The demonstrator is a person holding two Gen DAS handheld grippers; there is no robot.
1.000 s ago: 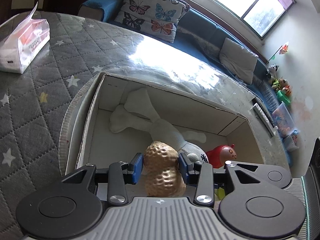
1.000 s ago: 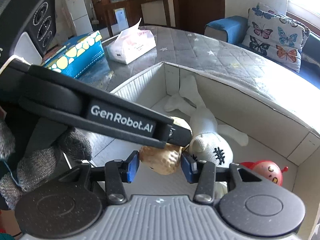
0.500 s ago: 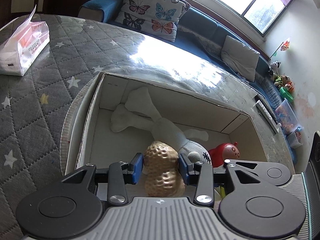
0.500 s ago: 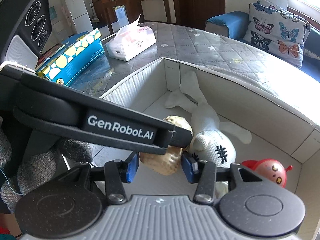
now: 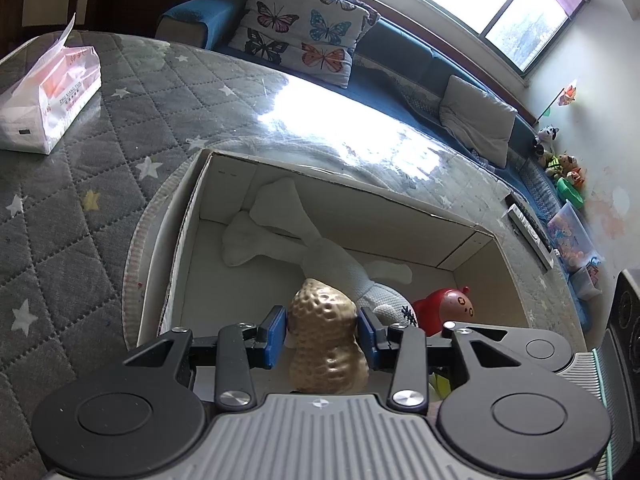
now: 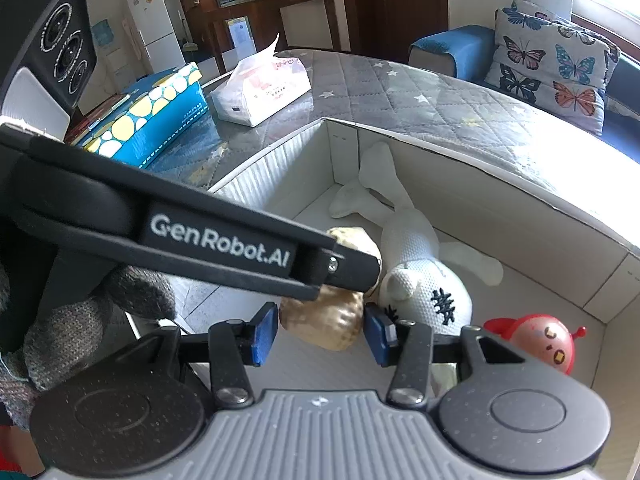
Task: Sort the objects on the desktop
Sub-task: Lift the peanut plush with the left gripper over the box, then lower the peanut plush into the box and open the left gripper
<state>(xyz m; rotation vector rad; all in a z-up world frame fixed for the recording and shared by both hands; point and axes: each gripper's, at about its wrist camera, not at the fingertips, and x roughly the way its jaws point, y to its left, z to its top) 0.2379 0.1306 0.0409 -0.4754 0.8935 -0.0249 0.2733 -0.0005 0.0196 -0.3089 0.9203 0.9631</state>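
Note:
My left gripper [image 5: 322, 336] is shut on a tan peanut-shaped toy [image 5: 326, 340] and holds it over the near part of a white cardboard box [image 5: 188, 216]. In the right wrist view the left gripper's arm crosses from the left, with the peanut toy [image 6: 324, 320] below its tip. My right gripper [image 6: 322, 334] is open and empty, just in front of the peanut, not touching it. Inside the box lie a white plush doll [image 5: 316, 248], also in the right wrist view [image 6: 420, 276], and a red round toy [image 5: 448, 310] [image 6: 540, 346].
The box stands on a grey quilted star-pattern table [image 5: 60, 216]. A white tissue pack [image 5: 48, 100] [image 6: 262, 90] lies at the far left. A blue box with yellow spots [image 6: 148, 120] lies beside it. A sofa with a butterfly cushion [image 5: 304, 28] is beyond the table.
Both grippers have drawn back slightly toward the near side; the box and toys look a little farther away. The left gripper's hold on the peanut is unchanged.

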